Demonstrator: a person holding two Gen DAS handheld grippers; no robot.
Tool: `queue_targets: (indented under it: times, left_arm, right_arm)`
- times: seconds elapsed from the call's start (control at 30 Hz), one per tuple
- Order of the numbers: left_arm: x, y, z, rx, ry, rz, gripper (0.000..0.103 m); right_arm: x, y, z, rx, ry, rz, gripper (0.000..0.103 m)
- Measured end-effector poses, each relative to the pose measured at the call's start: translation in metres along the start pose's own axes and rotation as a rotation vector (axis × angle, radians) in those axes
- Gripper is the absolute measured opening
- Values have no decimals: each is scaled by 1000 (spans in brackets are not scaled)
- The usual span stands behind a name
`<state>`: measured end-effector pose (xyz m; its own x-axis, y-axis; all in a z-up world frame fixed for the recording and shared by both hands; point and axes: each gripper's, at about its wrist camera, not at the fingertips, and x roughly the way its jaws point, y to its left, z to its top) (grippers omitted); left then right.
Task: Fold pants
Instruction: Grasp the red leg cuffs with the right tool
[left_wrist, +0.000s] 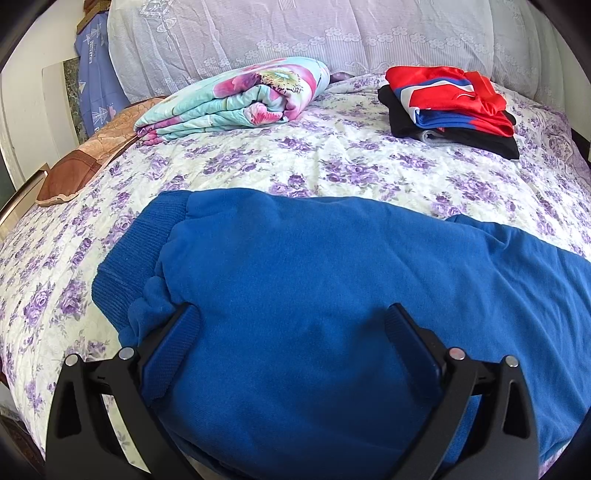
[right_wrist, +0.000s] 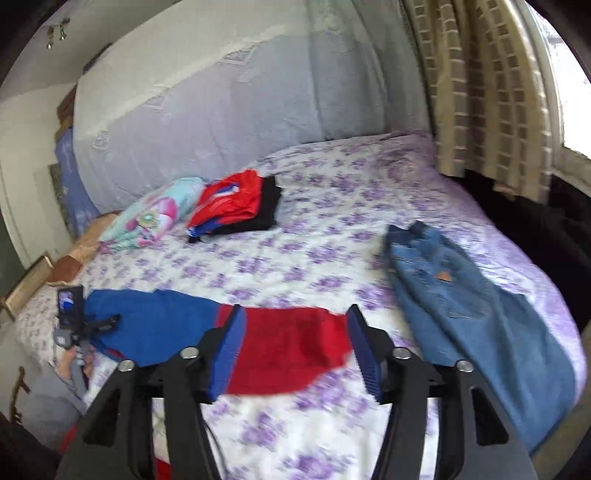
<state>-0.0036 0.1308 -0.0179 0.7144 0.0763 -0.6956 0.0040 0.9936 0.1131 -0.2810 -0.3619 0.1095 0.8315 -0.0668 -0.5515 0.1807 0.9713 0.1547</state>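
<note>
I am working in a bedroom of a home. Ahead of my tongs lies a wide bed (left_wrist: 332, 162) with a quilt of purple flowers, and behind it a padded headboard (left_wrist: 295, 33) under a lace cover. Far ahead to the left is a folded flowered blanket (left_wrist: 236, 99), to the right a pile of folded clothes (left_wrist: 450, 107). Beyond the right tongs hangs a checked curtain (right_wrist: 480, 85) beside a bright window (right_wrist: 569, 77).

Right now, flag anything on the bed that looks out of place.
Nothing spilled or damaged. The jeans lie unfolded and slanted near the bed's right edge, while the clothes stack sits folded.
</note>
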Motion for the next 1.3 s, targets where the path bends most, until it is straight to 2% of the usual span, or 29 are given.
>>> queue_targets:
  times: [0.07, 0.17, 0.23, 0.3, 0.47, 0.63, 0.67, 0.73, 0.8, 0.9, 0.97, 1.03, 1.07, 1.17, 1.23, 1.3]
  left_arm:
    - [-1, 0, -1, 0, -2, 3, 98]
    - [-3, 1, -2, -5, -1, 1, 98]
    - [-4, 1, -2, -5, -1, 2, 98]
    - [-7, 1, -3, 1, -4, 6, 98]
    - [-17, -5, -7, 37, -21, 8, 98]
    - [-10, -8, -6, 34, 1, 18, 98]
    - [-9, -7, -7, 32, 2, 15, 98]
    - [-10, -6, -7, 28, 1, 8, 98]
    - [-10, -6, -8, 29, 2, 7, 98]
    - [-12, -6, -8, 32, -6, 14, 98]
    - [-18, -7, -8, 31, -24, 15, 98]
    - [-30, -8, -8, 21, -38, -16, 98]
    - [-37, -11, -7, 15, -43, -49, 98]
    - [-61, -33, -3, 53, -83, -146, 98]
    - [-72, -53, -4, 96, -110, -174, 98]
    - [-73, -75, -8, 129, -95, -218, 98]
  right_arm:
    - [11, -17, -21, 40, 66, -28, 65]
    - [57, -24, -54, 158, 150, 57, 64]
    - [86, -24, -69, 252, 181, 136, 55]
    - [116, -26, -81, 370, 198, 215, 51]
    - [148, -25, -88, 497, 162, 289, 47]
    - [164, -11, -80, 487, 134, 299, 46]
    - [159, -14, -78, 491, 116, 300, 43]
    - [149, -13, -66, 472, 45, 310, 26]
    - [143, -14, -54, 419, 34, 284, 19]
    - [157, -18, -63, 412, 127, 230, 18]
    - [154, -22, -76, 414, 154, 208, 22]
    - [139, -30, -86, 469, 124, 205, 40]
    - [135, -32, -86, 494, 115, 218, 42]
    - [144, -30, -87, 505, 135, 223, 42]
    - [150, -25, -86, 507, 130, 227, 42]
    - [158, -20, -84, 523, 118, 256, 37]
